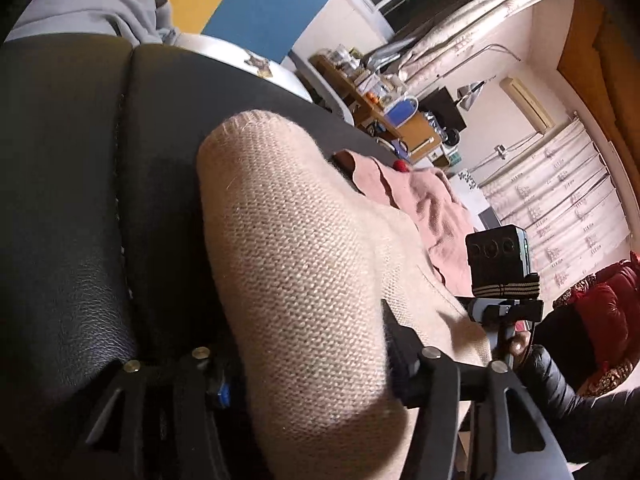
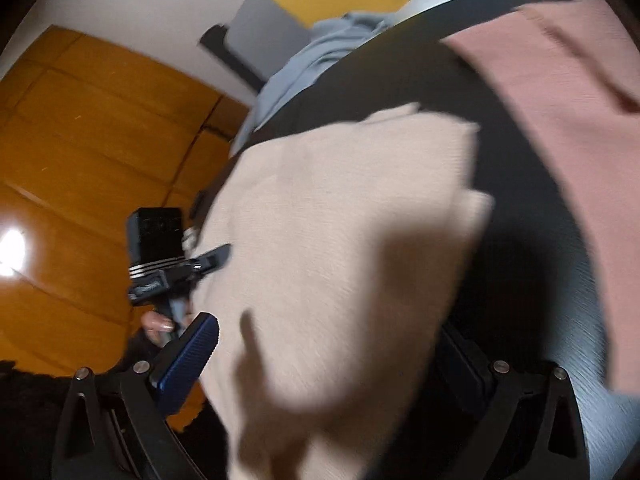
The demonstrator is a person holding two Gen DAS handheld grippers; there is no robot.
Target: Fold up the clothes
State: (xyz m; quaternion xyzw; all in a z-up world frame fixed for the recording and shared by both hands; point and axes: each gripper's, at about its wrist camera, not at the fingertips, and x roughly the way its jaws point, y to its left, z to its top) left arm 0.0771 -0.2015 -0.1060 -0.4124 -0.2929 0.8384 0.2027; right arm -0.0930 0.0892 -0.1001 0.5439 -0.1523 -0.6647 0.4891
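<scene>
Black leather-look surface (image 1: 60,200), stitched seam (image 1: 120,160) running near to far.

On it: cream knit sweater (image 1: 288,264), lying from the near edge toward the far side; pink garment (image 1: 436,208) just beyond, its edge against the cream knit in the left wrist view; grey-blue garment (image 1: 120,12) bunched at the far left edge. In the right wrist view, blurred, the cream knit (image 2: 340,240) sits centre, pink garment (image 2: 568,120) to the right, grey-blue garment (image 2: 316,56) beyond.

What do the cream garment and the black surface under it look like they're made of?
Cream garment: knitted yarn, likely wool or acrylic, with visible stitch rows and a fuzzy matte nap. Black surface: leather or imitation leather, judging by pebbled grain, soft sheen and a stitched seam.
</scene>
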